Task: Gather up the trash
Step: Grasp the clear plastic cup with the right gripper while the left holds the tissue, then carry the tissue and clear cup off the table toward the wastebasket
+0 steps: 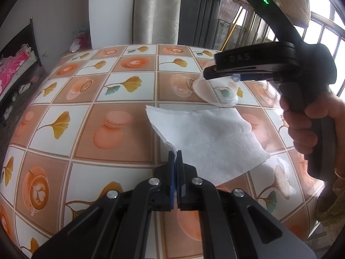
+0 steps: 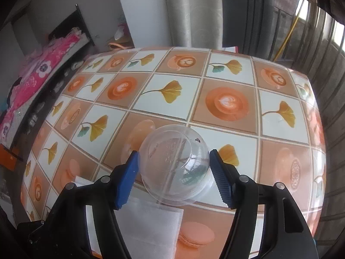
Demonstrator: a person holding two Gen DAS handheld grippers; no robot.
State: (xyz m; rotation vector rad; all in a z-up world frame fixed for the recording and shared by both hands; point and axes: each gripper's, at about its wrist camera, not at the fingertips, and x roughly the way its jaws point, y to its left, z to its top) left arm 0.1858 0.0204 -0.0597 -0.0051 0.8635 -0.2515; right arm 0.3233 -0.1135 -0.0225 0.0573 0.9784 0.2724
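Where the table (image 1: 120, 133) spreads its cloth of coffee cups and yellow leaves, a white napkin (image 1: 207, 138) hangs slanted just above the surface, its near corner pinched between the closed fingers of the left gripper (image 1: 175, 154). Beyond the napkin's far edge, the right gripper (image 2: 173, 157) clasps a clear plastic cup (image 2: 175, 164) lying on its side, one blue pad pressed against each flank, the open rim tipped toward the napkin.
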